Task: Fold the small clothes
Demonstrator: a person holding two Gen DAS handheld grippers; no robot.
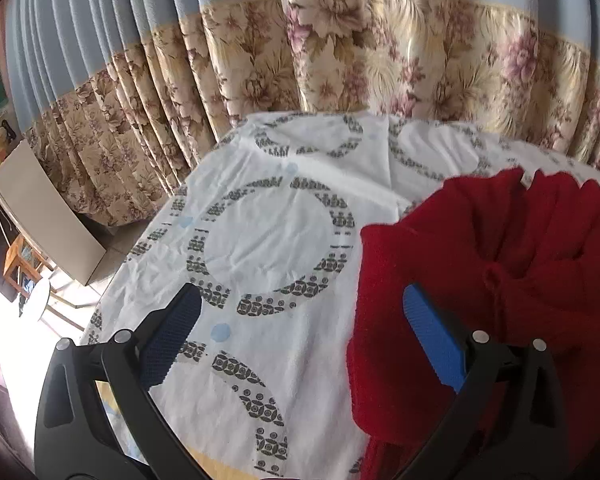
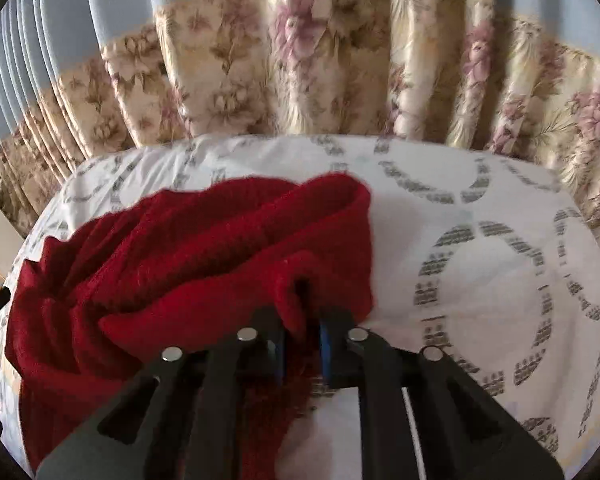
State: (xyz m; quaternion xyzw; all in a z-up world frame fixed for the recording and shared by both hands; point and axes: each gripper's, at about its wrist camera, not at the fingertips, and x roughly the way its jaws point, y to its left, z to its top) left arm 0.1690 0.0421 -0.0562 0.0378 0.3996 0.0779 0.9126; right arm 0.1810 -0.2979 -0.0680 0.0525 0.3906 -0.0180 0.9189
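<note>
My right tongs (image 2: 302, 320) pinch a fold of the red knitted garment (image 2: 188, 248), which lies bunched on the worktop's white patterned cloth (image 2: 480, 272). My left tongs (image 1: 300, 336) are spread wide, gripping nothing, beside it.

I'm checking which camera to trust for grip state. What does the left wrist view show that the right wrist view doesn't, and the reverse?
Only the left wrist view shows the left gripper, fingers wide apart and holding nothing, and a white board beside the table. Only the right wrist view shows the right gripper shut on a fold of the red knit garment. Both show that garment lying crumpled on the patterned white cloth before the floral curtain.
</note>
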